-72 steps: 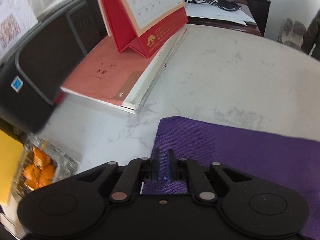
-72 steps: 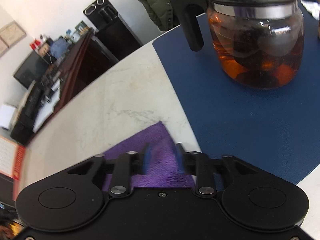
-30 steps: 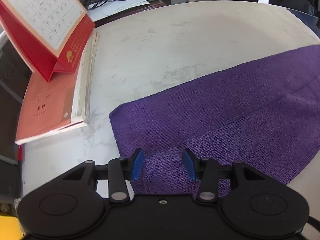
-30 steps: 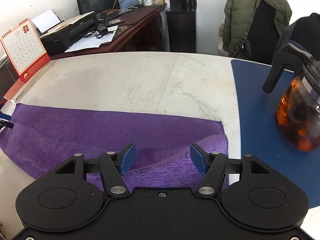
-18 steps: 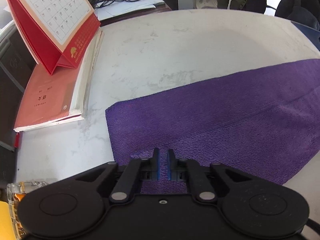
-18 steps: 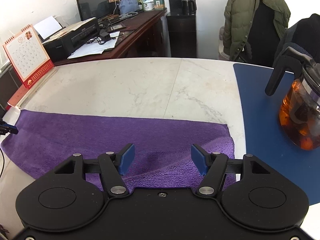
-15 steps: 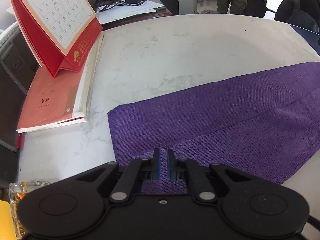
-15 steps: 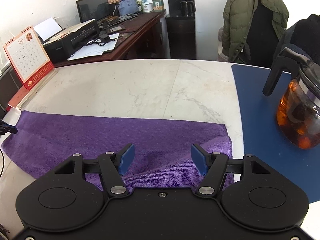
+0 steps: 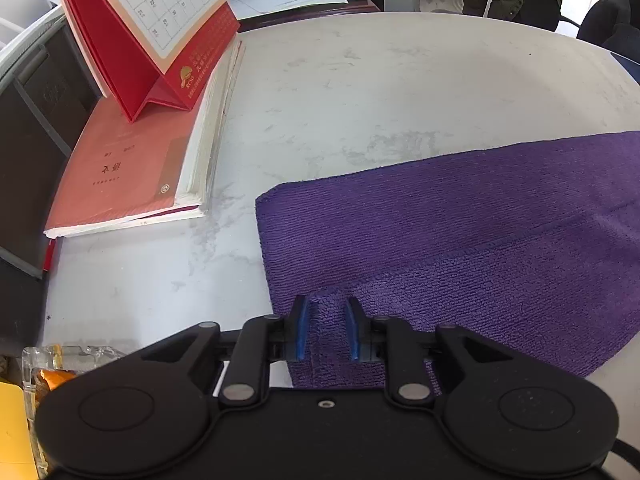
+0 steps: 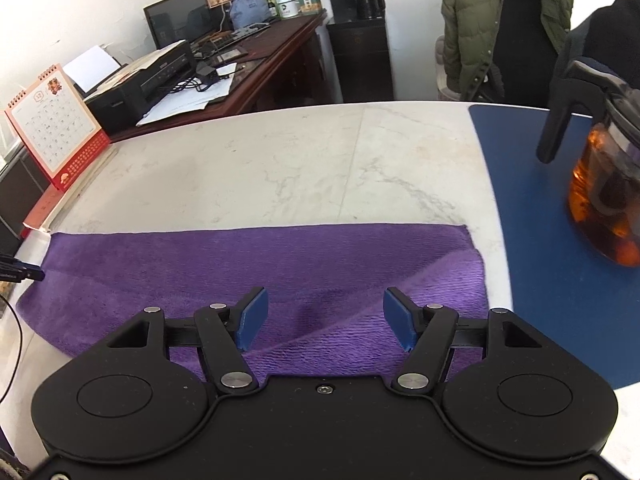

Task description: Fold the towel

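The purple towel (image 9: 460,220) lies on the white marble table (image 9: 360,92) as a long strip, one layer lapped over the other. My left gripper (image 9: 327,330) hovers over the towel's near left corner. Its jaws are opening, a narrow gap shows between the blue pads, and a small ridge of cloth sits between them without being pinched. In the right wrist view the towel (image 10: 240,264) runs across the table. My right gripper (image 10: 324,320) stands wide open just above its right end, holding nothing.
A red desk calendar (image 9: 152,28) stands on a pink book (image 9: 132,176) left of the towel. A glass dish with orange pieces (image 9: 52,364) sits at the near left. A glass teapot (image 10: 604,200) stands on a blue mat (image 10: 540,260) at the right.
The left jaws closed over the towel's near left corner and have now parted again; that gripper slid a little to the left. The right gripper stayed open over the right end.
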Demonstrator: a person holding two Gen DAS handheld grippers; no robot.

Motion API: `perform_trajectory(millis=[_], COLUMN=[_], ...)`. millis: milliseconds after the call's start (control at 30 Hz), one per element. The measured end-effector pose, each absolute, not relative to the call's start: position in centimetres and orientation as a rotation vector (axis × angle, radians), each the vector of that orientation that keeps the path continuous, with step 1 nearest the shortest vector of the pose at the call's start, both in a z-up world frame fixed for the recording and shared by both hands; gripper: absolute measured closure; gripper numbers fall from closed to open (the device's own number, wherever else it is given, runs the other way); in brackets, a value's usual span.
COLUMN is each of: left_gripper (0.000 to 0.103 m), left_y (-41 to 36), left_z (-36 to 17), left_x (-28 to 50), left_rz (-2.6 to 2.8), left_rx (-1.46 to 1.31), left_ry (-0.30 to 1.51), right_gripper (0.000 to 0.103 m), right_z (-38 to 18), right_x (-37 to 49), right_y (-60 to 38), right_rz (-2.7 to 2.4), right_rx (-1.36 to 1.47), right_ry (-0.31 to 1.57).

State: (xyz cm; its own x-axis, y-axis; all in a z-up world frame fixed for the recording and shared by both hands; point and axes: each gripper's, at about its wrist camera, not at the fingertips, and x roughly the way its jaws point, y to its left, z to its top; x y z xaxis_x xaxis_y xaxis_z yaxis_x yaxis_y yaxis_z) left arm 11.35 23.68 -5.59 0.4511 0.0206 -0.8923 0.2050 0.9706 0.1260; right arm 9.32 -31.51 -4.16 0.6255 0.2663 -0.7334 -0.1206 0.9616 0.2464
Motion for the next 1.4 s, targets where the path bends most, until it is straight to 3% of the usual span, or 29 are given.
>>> perform_trajectory(millis=[400, 700, 867, 1167, 1400], left_gripper=[0.083, 0.086, 0.086, 0.086, 0.086], left_y=[25.2, 26.4, 26.5, 26.2, 26.3], left_z=[-5.6, -5.7, -5.5, -5.1, -4.7], left_x=[11.7, 11.1, 10.4, 9.4, 9.3], left_rz=[-0.245, -0.320, -0.375, -0.451, -0.447], left_rx=[0.204, 0.131, 0.103, 0.077, 0.110], left_ry=[1.092, 1.062, 1.051, 1.020, 1.007], right_gripper=[0.036, 0.040, 0.049, 0.050, 0.079], right_z=[-3.4, -5.7, -7.3, -8.3, -8.9], right_x=[15.1, 17.0, 17.9, 16.6, 15.7], right_y=[-12.1, 3.0, 6.5, 9.0, 9.9], right_rz=[0.974, 1.339, 1.430, 1.533, 1.546], right_rx=[-0.187, -0.531, -0.625, -0.729, -0.783], right_ry=[0.754, 0.693, 0.708, 0.619, 0.593])
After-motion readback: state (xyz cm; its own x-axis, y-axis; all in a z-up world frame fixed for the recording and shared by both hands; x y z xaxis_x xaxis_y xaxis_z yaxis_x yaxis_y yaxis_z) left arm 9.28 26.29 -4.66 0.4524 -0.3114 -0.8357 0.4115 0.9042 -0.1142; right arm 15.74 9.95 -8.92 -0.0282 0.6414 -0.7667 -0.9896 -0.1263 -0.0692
